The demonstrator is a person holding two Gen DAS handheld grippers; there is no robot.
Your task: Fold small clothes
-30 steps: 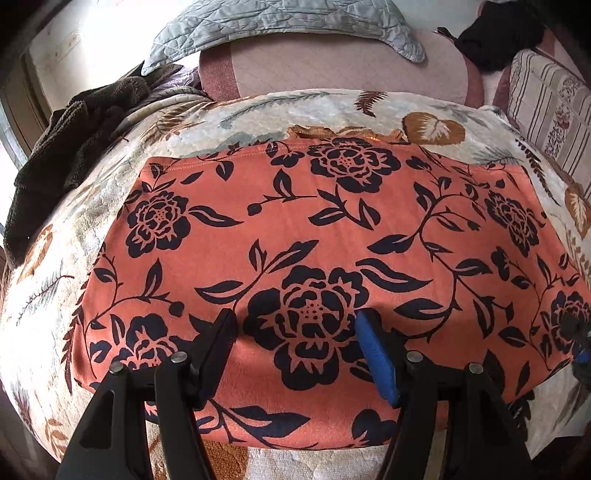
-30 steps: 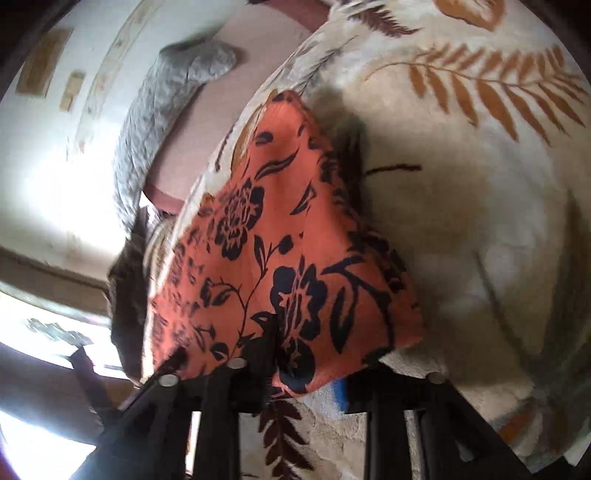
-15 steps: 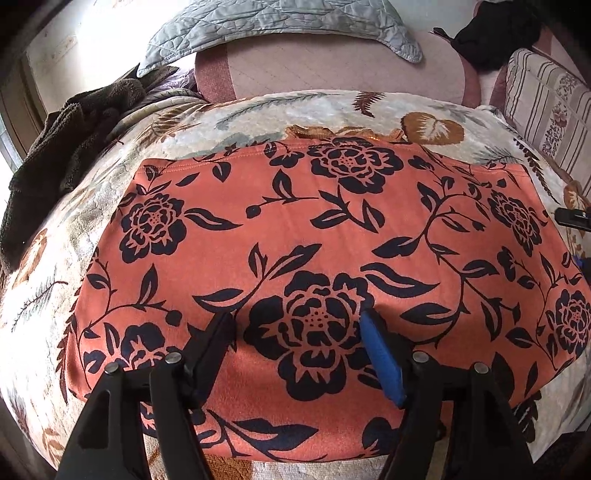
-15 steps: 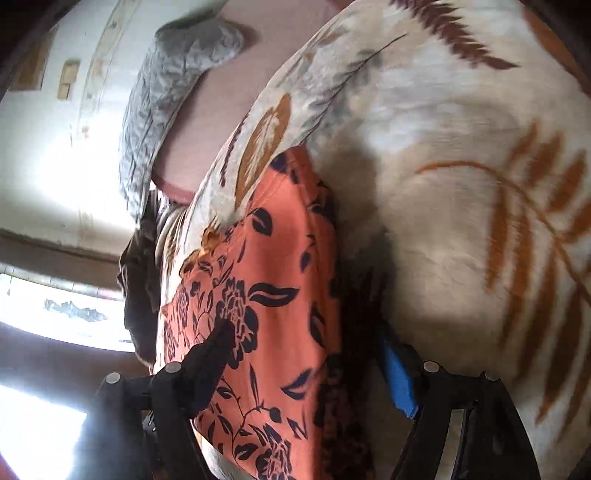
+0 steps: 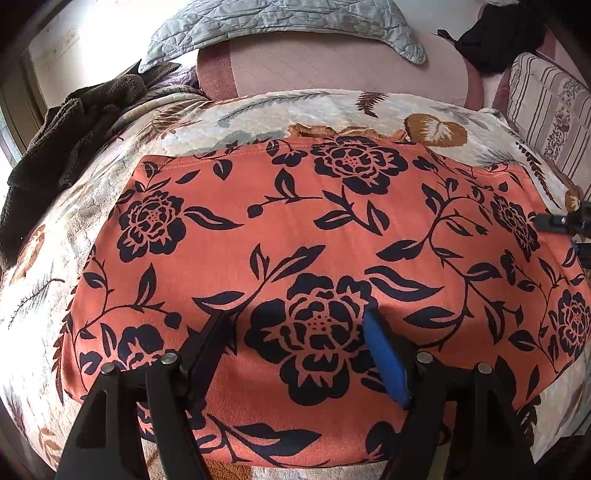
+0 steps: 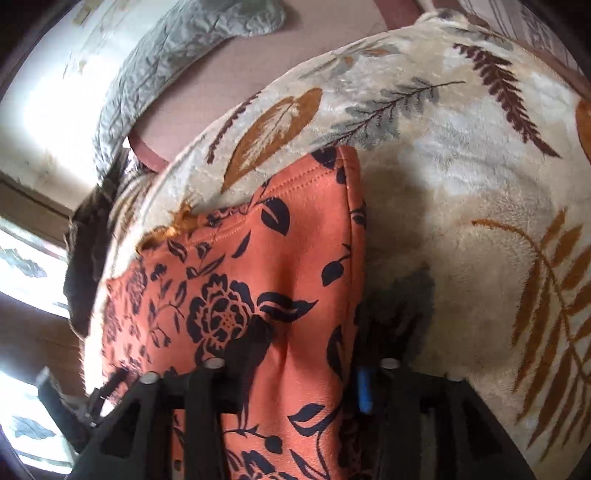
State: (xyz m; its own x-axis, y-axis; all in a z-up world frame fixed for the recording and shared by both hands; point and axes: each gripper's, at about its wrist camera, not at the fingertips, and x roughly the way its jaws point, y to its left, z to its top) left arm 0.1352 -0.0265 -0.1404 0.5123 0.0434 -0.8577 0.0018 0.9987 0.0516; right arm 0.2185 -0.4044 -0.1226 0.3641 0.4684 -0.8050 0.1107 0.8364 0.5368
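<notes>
Change: right gripper has swung along the garment's right side edge, jaws just closing, cloth between them but not visibly pinched.
Left gripper: spread, hovering over the near hem.
Orange floral garment: flat on the bed blanket.
Handling: likely light, limp, drapes; best pinched at hem corners.

Smooth matt orange floral cloth lies on a plush, fuzzy leaf-print blanket; grey quilt looks stitched.
</notes>
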